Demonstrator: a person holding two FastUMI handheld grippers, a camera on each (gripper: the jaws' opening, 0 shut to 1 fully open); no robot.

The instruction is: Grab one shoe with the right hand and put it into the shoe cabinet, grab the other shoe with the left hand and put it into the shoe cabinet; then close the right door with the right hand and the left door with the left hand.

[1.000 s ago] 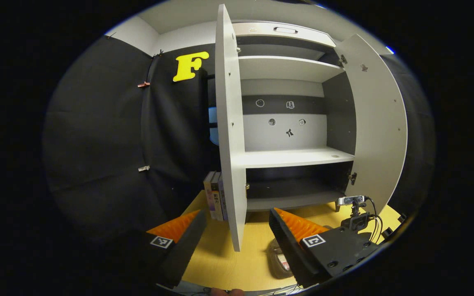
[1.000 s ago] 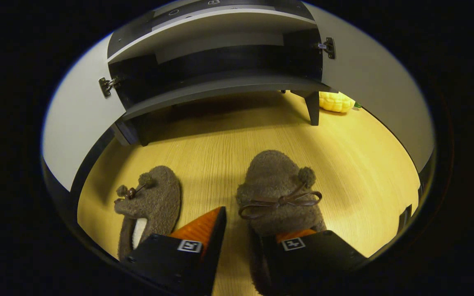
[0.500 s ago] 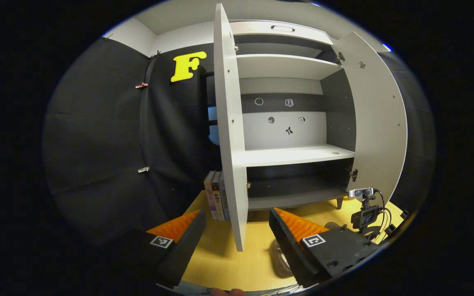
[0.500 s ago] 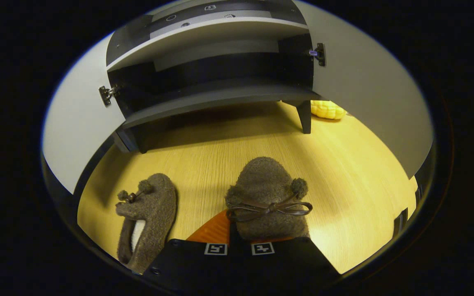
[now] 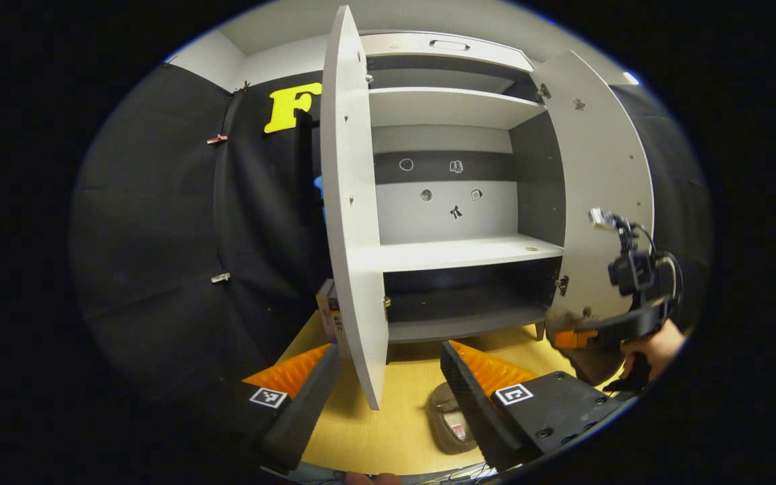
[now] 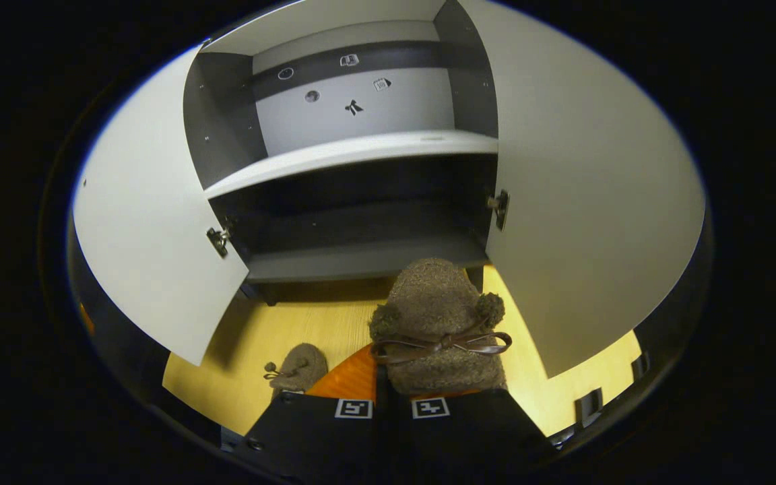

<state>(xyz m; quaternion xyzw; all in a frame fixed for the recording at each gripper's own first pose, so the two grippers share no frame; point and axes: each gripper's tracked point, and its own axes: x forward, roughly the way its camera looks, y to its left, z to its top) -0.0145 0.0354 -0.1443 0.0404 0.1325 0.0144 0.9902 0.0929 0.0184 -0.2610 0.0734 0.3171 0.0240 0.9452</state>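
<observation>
Shoe cabinet [image 5: 455, 256] stands with both doors swung wide in the left gripper view, its pale shelves bare and its dark bottom compartment unoccupied. The left gripper [image 5: 388, 370] hovers low in front of it with its fingers spread apart and nothing between them, the left door [image 5: 351, 215] edge-on just above the gap. On the yellow wood floor [image 5: 395, 431] beneath, one brown fuzzy slipper [image 5: 452, 421] lies beside the gripper's right-hand finger, partly hidden by it. At the right edge, a hand [image 5: 654, 350] holds the right gripper [image 5: 573, 337], raised off the floor in front of the right door [image 5: 603, 202]; a brown fuzzy mass sits at its fingertips. Books [image 5: 333, 316] stand behind the left door against the booth wall. In the right gripper view, the right gripper [image 6: 391, 397] is clenched on the heel end of the other slipper [image 6: 438, 323], both fingers pressed together around it, the toe with its pom-poms and bow pointing toward the cabinet's dark bottom compartment [image 6: 361, 229], held in the air just in front of its lower edge. The slipper on the floor [image 6: 297, 367] lies well below, to the left of the fingers, between the two open doors.
</observation>
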